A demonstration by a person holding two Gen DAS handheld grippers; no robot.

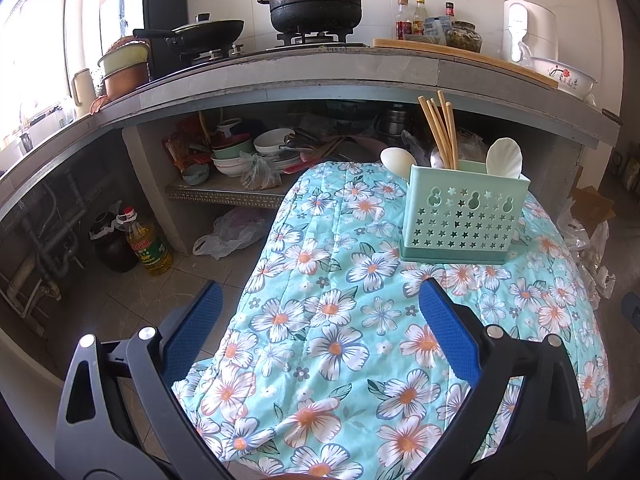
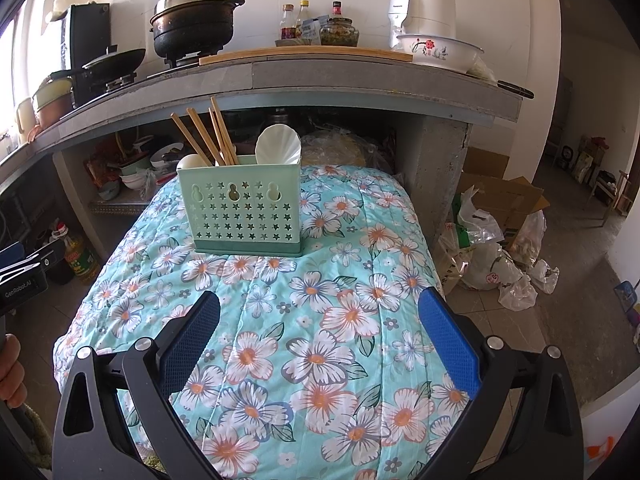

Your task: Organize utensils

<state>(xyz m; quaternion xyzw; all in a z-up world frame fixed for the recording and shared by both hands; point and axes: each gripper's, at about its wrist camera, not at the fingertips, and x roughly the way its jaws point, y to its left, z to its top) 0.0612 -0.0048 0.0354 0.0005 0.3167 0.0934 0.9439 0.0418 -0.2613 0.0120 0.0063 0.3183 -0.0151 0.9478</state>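
Broadly, a floral quilted cloth (image 1: pixel 320 320) covers the tabletop in both views, in front of a grey kitchen counter (image 1: pixel 280 76) carrying a black pot (image 1: pixel 316 0). On the cloth stands a mint-green utensil holder (image 1: pixel 464 216), upright, holding wooden chopsticks (image 1: pixel 438 132) and white spoons (image 1: pixel 504 158). Only the right wrist view shows cardboard boxes and plastic bags (image 2: pixel 492 248) on the floor to the right, and a hand (image 2: pixel 10 372) at its left edge beside the other gripper's body. Only the left wrist view shows an oil bottle (image 1: pixel 146 244) clearly under the counter. The left gripper (image 1: pixel 320 316) and right gripper (image 2: pixel 320 316) both hang wide apart, empty, above the cloth and near the holder.
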